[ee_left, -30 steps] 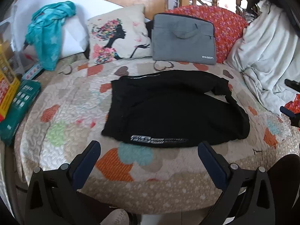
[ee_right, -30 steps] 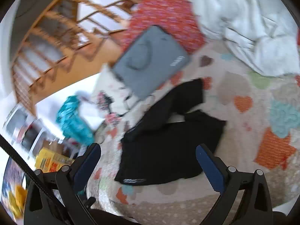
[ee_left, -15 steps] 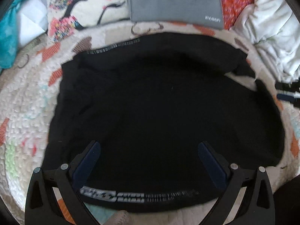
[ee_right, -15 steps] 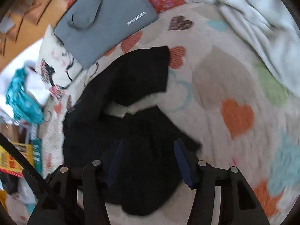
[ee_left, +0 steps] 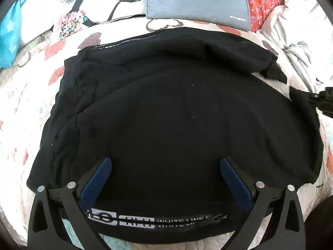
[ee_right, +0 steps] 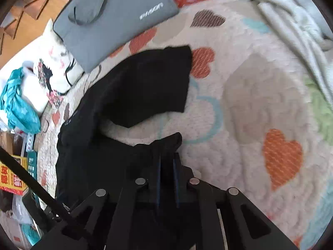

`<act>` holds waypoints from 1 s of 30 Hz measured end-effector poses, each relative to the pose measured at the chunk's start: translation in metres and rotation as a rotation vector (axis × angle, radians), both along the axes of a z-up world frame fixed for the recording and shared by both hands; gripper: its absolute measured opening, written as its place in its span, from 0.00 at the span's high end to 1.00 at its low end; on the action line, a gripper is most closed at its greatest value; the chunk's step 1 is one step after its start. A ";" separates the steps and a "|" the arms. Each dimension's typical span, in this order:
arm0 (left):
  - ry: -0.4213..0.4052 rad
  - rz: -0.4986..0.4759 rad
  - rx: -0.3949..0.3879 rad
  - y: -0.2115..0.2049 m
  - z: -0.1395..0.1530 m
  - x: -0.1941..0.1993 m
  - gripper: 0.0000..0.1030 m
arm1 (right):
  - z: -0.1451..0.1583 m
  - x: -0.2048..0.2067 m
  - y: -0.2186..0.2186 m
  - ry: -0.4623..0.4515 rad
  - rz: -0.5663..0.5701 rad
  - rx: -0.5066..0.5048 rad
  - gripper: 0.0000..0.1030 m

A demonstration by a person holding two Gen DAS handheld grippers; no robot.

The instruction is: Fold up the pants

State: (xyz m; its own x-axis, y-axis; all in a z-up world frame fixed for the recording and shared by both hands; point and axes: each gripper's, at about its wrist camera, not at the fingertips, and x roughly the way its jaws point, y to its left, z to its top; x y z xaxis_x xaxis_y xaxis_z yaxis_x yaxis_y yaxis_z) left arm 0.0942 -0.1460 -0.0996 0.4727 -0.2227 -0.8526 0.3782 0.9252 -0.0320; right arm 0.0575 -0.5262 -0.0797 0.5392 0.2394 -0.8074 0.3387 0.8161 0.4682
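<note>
Black fleece pants [ee_left: 177, 114] lie spread on the heart-patterned quilt [ee_right: 260, 104]. Right gripper [ee_right: 166, 162], at the 3 o'clock leg end, has just closed, pinching the fabric. Left gripper [ee_left: 165, 173] gapes wide over the 6 o'clock waistband, holding nothing.

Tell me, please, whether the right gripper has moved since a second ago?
Yes: the right gripper dropped toward the quilt, away from the grey bag, its jaws just closing on the pants.
</note>
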 end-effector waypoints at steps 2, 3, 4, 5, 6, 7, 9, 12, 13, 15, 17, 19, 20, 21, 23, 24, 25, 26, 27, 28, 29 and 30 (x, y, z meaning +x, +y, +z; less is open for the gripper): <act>0.001 0.002 -0.012 0.002 0.002 -0.001 0.02 | 0.011 -0.012 -0.005 -0.009 -0.049 -0.015 0.90; 0.005 0.005 -0.018 0.003 0.003 -0.001 0.02 | 0.017 -0.022 -0.014 -0.006 -0.092 -0.042 0.90; 0.007 0.010 -0.032 0.005 0.004 -0.001 0.03 | 0.020 -0.026 -0.016 0.001 -0.119 -0.066 0.90; 0.012 0.017 -0.046 0.007 0.006 -0.001 0.03 | 0.024 -0.031 -0.020 0.023 -0.157 -0.124 0.90; 0.018 0.024 -0.055 0.008 0.007 -0.001 0.03 | 0.026 -0.036 -0.025 0.057 -0.194 -0.206 0.90; 0.027 0.028 -0.075 0.010 0.010 -0.001 0.03 | 0.027 -0.042 -0.029 0.091 -0.225 -0.285 0.90; 0.021 0.036 -0.113 0.014 0.017 -0.002 0.03 | 0.021 -0.050 -0.036 0.141 -0.259 -0.322 0.90; -0.048 0.040 -0.138 0.018 0.037 -0.008 0.03 | 0.021 -0.056 -0.037 0.198 -0.333 -0.415 0.90; -0.071 0.041 -0.137 0.018 0.042 -0.009 0.03 | 0.027 -0.062 -0.041 0.150 -0.363 -0.368 0.89; -0.104 0.032 -0.135 0.017 0.053 -0.010 0.03 | 0.042 -0.064 -0.042 0.008 -0.374 -0.273 0.87; -0.130 0.011 -0.139 0.014 0.069 -0.004 0.03 | 0.050 -0.053 -0.042 -0.082 -0.344 -0.199 0.51; -0.161 0.002 -0.140 0.010 0.086 0.006 0.03 | 0.045 -0.027 -0.041 -0.115 -0.283 -0.090 0.33; -0.164 0.003 -0.143 0.007 0.091 0.011 0.03 | 0.039 -0.010 -0.040 -0.099 -0.250 -0.042 0.33; -0.165 0.003 -0.145 0.002 0.098 0.019 0.03 | 0.031 0.004 -0.037 -0.076 -0.224 -0.014 0.33; -0.170 -0.008 -0.147 -0.005 0.101 0.028 0.03 | 0.015 0.032 -0.032 -0.023 -0.202 0.004 0.35; -0.179 -0.014 -0.145 -0.007 0.102 0.031 0.03 | 0.006 0.046 -0.032 -0.005 -0.191 0.024 0.36; -0.196 -0.017 -0.143 -0.009 0.101 0.033 0.03 | -0.001 0.057 -0.030 0.012 -0.187 0.045 0.36; -0.214 -0.017 -0.145 -0.007 0.098 0.034 0.03 | -0.009 0.066 -0.027 0.024 -0.183 0.065 0.37; -0.222 -0.014 -0.144 -0.003 0.095 0.033 0.03 | -0.017 0.075 -0.022 0.043 -0.171 0.093 0.40; -0.215 -0.002 -0.130 0.000 0.087 0.035 0.03 | -0.023 0.074 -0.021 0.066 -0.168 0.078 0.48; -0.192 0.007 -0.120 0.003 0.081 0.038 0.03 | -0.020 0.076 -0.016 0.070 -0.162 0.033 0.62; -0.151 0.017 -0.118 0.006 0.074 0.043 0.03 | -0.018 0.083 -0.014 0.072 -0.139 0.002 0.68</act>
State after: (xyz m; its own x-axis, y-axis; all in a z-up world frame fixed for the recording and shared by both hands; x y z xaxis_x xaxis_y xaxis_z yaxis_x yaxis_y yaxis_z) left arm 0.1368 -0.1397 -0.0256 0.5976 -0.3082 -0.7402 0.3716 0.9245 -0.0849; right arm 0.1404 -0.5402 -0.0977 0.5085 0.1680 -0.8445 0.4811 0.7580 0.4405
